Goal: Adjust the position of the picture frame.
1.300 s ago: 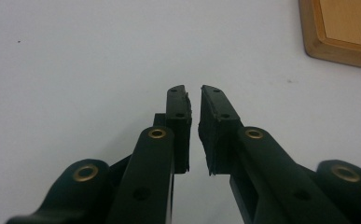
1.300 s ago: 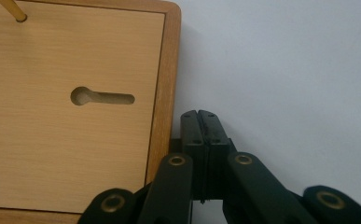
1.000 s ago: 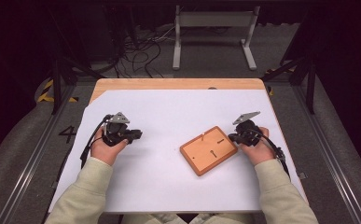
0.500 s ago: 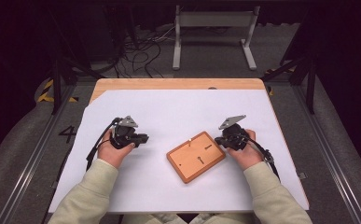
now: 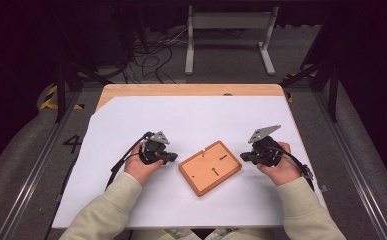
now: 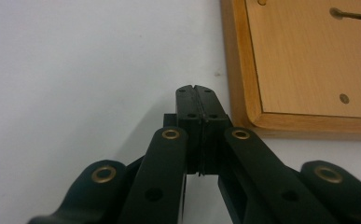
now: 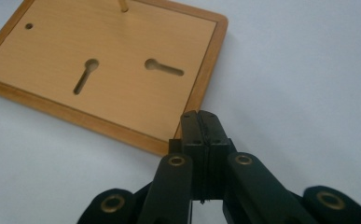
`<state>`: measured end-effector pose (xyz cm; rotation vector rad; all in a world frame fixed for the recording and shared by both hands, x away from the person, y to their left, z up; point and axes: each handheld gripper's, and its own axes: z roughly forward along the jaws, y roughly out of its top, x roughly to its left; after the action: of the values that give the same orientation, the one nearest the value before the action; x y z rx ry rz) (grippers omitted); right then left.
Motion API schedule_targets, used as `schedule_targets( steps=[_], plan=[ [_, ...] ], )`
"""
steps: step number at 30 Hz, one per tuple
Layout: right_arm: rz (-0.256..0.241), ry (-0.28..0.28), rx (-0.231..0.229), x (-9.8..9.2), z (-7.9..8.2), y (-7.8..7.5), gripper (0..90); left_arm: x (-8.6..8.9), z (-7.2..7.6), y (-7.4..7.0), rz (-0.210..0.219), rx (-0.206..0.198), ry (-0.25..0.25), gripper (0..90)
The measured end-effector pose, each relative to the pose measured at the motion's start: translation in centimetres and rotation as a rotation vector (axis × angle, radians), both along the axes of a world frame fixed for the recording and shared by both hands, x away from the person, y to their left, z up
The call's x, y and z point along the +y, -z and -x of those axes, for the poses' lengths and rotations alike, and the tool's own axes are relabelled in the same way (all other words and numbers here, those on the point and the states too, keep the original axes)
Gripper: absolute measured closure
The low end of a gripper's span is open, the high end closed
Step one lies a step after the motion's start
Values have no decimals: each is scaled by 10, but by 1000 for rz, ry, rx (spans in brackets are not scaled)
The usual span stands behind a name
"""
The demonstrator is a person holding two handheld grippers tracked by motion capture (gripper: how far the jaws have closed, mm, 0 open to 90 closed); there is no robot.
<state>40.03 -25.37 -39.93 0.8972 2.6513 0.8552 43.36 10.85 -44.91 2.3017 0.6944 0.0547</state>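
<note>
A wooden board (image 5: 210, 167) with a raised rim, two keyhole slots and small holes lies flat on the white table sheet (image 5: 196, 125), turned at an angle. My left gripper (image 5: 173, 158) rests on the sheet just left of it, jaws shut with nothing between them; in the left gripper view (image 6: 197, 88) the tips sit beside the board's edge (image 6: 236, 70). My right gripper (image 5: 244, 157) is shut and empty at the board's right corner. Its tips (image 7: 200, 115) meet right at the board's rim (image 7: 201, 88) in the right gripper view. A small peg (image 5: 201, 149) stands at the board's far corner.
The white sheet covers a wooden tabletop (image 5: 191, 90) whose far edge shows beyond it. Past the table lie cables (image 5: 151, 50) on the floor and a metal stand (image 5: 228, 30). Rails (image 5: 26, 175) run along the table's left side.
The board slid leftward toward the table's middle, with the right gripper following at its right edge. The left gripper shifted right, closing up to the board's left side.
</note>
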Motion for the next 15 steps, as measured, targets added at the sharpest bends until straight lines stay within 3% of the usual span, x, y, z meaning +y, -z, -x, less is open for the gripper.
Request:
schedule_targets(
  steps=[4,8,15],
  plan=[
    [17,-20,14,0,7,-2,900,-3,0,1,16,21,33,897],
    [25,-27,24,-2,12,-3,900,-8,4,3,0,31,74,897],
    [27,-24,36,-8,16,-1,900,-8,4,3,-15,36,77,898]
  ],
)
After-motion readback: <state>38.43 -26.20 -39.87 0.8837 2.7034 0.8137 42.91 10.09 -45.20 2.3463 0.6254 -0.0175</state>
